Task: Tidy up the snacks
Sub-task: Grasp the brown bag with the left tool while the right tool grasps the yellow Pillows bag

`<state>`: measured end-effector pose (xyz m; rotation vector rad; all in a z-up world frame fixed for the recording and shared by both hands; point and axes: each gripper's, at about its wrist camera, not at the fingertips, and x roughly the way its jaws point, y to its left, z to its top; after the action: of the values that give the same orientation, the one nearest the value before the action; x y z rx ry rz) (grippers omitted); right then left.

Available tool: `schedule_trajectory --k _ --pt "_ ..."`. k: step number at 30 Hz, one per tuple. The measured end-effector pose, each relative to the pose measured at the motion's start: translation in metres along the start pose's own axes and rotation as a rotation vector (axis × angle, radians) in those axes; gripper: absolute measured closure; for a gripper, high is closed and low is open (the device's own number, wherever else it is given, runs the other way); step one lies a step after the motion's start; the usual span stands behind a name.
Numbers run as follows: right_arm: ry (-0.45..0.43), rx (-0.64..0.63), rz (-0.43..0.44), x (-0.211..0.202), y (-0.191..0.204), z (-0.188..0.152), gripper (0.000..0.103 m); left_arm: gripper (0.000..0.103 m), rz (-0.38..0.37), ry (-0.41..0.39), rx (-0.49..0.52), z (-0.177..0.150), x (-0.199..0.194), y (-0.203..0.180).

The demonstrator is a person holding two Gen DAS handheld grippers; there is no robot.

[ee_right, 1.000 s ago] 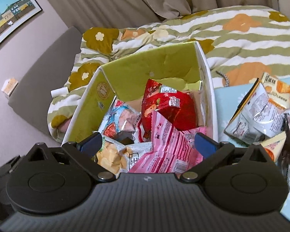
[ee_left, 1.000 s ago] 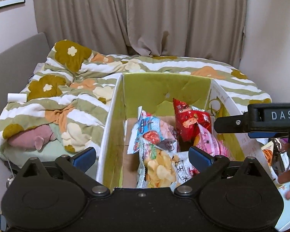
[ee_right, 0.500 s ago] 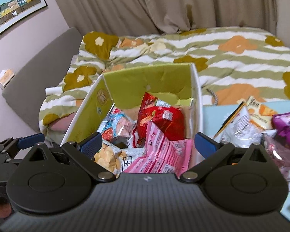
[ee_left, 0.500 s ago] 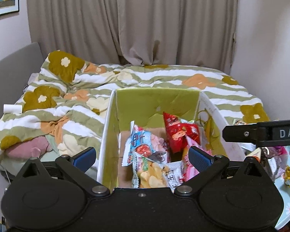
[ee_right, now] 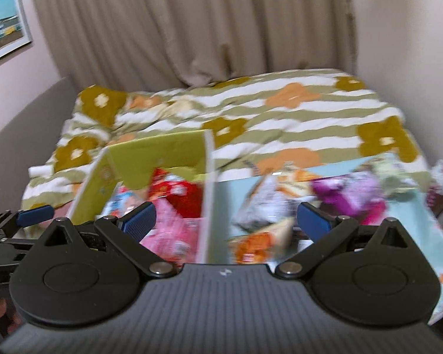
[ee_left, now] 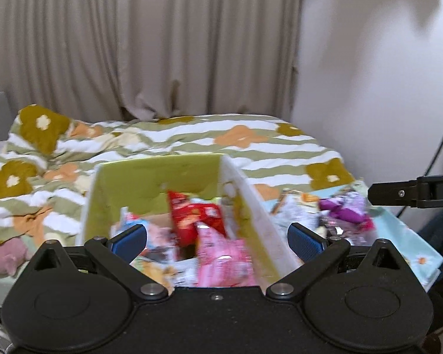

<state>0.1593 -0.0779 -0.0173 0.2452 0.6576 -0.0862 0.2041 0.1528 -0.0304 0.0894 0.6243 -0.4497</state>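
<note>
Your left gripper (ee_left: 217, 240) hangs with its blue pads spread wide and nothing between them, above the near end of the green-lined box (ee_left: 162, 174). The red packet (ee_left: 196, 218) and pink packet (ee_left: 221, 261) lie inside the box, just past the pads. Your right gripper (ee_right: 226, 221) is spread and empty too, straddling the box's right wall. The loose snacks (ee_right: 348, 193), purple and orange among them, lie in a heap on the pale blue tabletop (ee_right: 410, 230), right of the box. Only the right view shows the framed picture (ee_right: 3, 26); the left view shows the pink cushion (ee_left: 3, 258) at the bed's near-left edge. Both views are blurred.
</note>
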Motion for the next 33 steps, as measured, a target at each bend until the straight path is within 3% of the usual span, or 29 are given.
schedule_trajectory --k 9,17,25,33 --pt "0.007 0.1 -0.09 -0.013 -0.103 -0.018 0.0 0.0 -0.066 0.025 0.043 0.003 0.016 -0.076" --pt "0.12 0.151 -0.12 -0.002 -0.186 -0.027 0.0 0.0 -0.087 0.093 0.005 0.01 0.059 -0.146" --pt "0.225 0.225 -0.101 0.022 -0.236 -0.04 0.0 0.002 -0.093 0.199 0.024 0.006 0.115 -0.196" --pt "0.334 0.322 -0.069 0.055 -0.261 -0.061 0.0 0.008 -0.071 0.31 0.044 -0.008 0.175 -0.218"
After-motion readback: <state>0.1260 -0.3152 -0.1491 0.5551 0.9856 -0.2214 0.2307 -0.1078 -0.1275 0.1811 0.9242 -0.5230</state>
